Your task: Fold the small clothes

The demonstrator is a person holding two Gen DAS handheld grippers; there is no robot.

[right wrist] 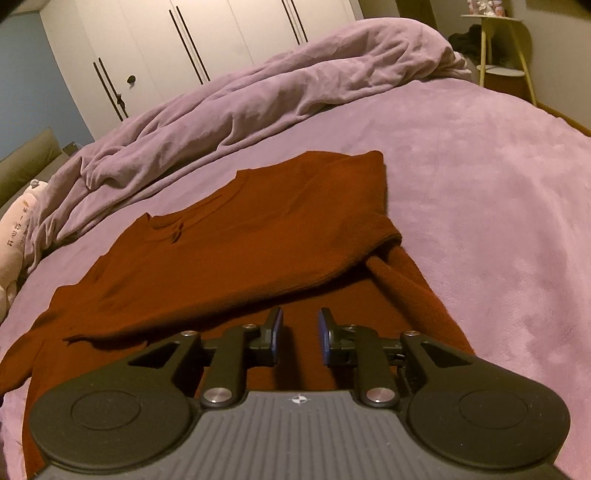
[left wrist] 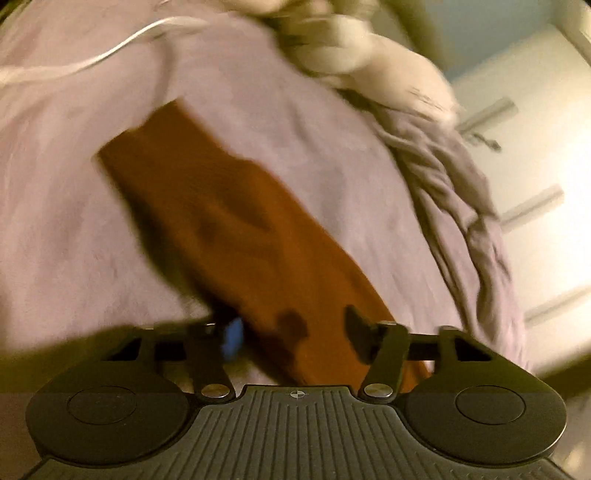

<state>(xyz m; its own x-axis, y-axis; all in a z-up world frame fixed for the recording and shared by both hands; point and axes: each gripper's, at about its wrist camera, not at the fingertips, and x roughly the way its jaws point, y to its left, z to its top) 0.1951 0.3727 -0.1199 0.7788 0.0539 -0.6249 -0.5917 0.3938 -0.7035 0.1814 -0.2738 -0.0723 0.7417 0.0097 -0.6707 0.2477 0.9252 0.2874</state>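
A rust-brown knit garment [right wrist: 236,243] lies partly folded on the purple bed cover [right wrist: 480,206], one side laid over the middle. My right gripper [right wrist: 299,332] hovers low over its near part, blue pads a small gap apart, holding nothing. The left wrist view is motion-blurred: the same brown garment [left wrist: 236,221] runs as a long strip from the gripper toward the upper left. My left gripper [left wrist: 295,332] is open wide, with the cloth passing between its fingers [left wrist: 232,336]; whether it touches them I cannot tell.
A bunched purple duvet [right wrist: 258,96] lies along the far side of the bed. White wardrobe doors [right wrist: 207,33] stand behind. A pale plush toy [right wrist: 18,229] sits at left, a yellow side table [right wrist: 502,55] at far right. A white cable [left wrist: 96,59] lies on the cover.
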